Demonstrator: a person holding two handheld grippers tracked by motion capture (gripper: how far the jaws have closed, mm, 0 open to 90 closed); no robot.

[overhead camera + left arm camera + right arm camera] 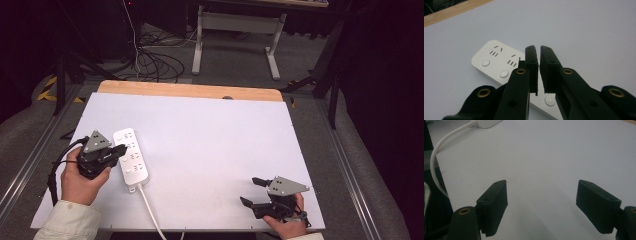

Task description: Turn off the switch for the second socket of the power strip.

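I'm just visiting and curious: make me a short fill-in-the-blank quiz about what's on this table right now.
1. The white power strip lies beside the ____ gripper.
2. The right gripper has its jaws wide ____.
3. The power strip's cable is ____ in colour.
4. The table has a wooden strip along its ____ edge.

Missing words: left; open; white; far

White table (210, 145); white power strip (131, 156) lying flat near left edge, cord (150, 210) trailing off front.
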